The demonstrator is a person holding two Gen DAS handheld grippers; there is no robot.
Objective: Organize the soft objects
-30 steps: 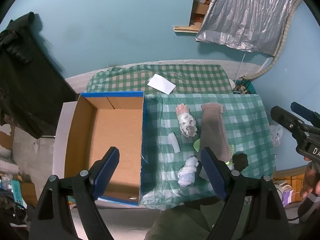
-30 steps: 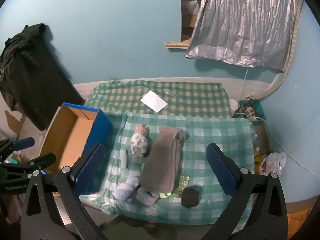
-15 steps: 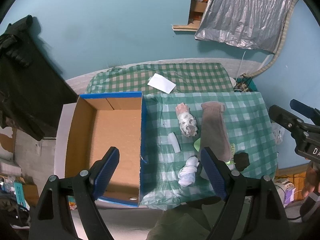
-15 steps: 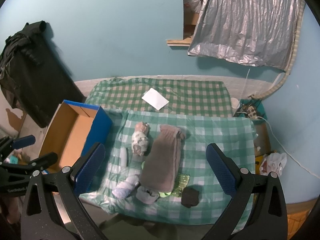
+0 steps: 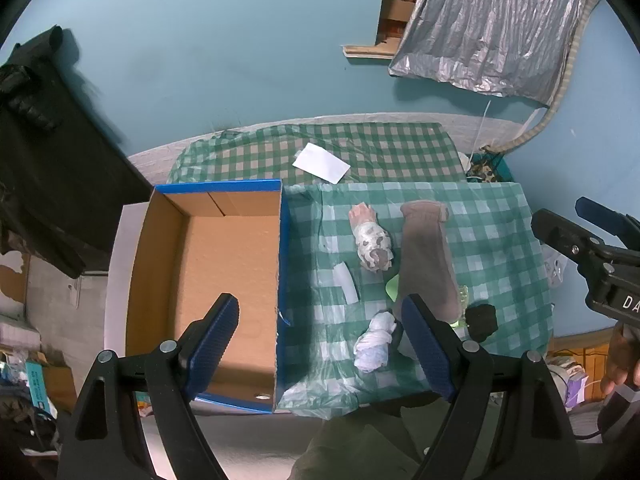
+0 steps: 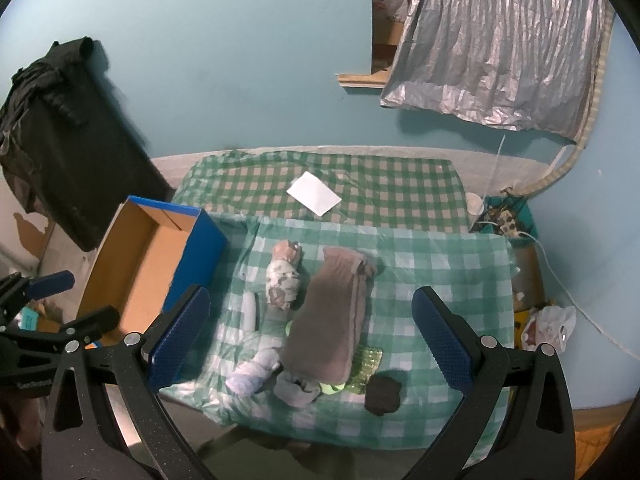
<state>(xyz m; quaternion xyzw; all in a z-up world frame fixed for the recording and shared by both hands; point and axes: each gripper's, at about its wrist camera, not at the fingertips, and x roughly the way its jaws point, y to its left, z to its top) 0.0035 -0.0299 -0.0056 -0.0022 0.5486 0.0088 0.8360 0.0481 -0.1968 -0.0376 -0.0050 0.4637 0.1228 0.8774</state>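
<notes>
Soft items lie on a green checked cloth (image 6: 440, 264): a long brown sock (image 6: 332, 320) (image 5: 426, 260), a patterned rolled sock (image 6: 283, 280) (image 5: 372, 242), a white-blue bundle (image 6: 254, 374) (image 5: 374, 346), a grey bundle (image 6: 296, 390) and a black bundle (image 6: 383, 395) (image 5: 482, 320). An empty blue cardboard box (image 5: 224, 272) (image 6: 160, 264) stands left of them. My left gripper (image 5: 320, 344) is open, high above the box's right wall. My right gripper (image 6: 308, 336) is open, high above the socks.
A white card (image 6: 314, 193) lies on the far checked cloth. A small white tube (image 5: 347, 287) lies near the box. Dark clothing (image 6: 60, 136) hangs at the left wall. A silver foil sheet (image 6: 500, 48) hangs at the back right. Clutter sits on the floor at the right.
Both grippers have drifted slightly, so the scene has shifted a little in each view. Both stay open and empty. Nothing on the cloth has moved.
</notes>
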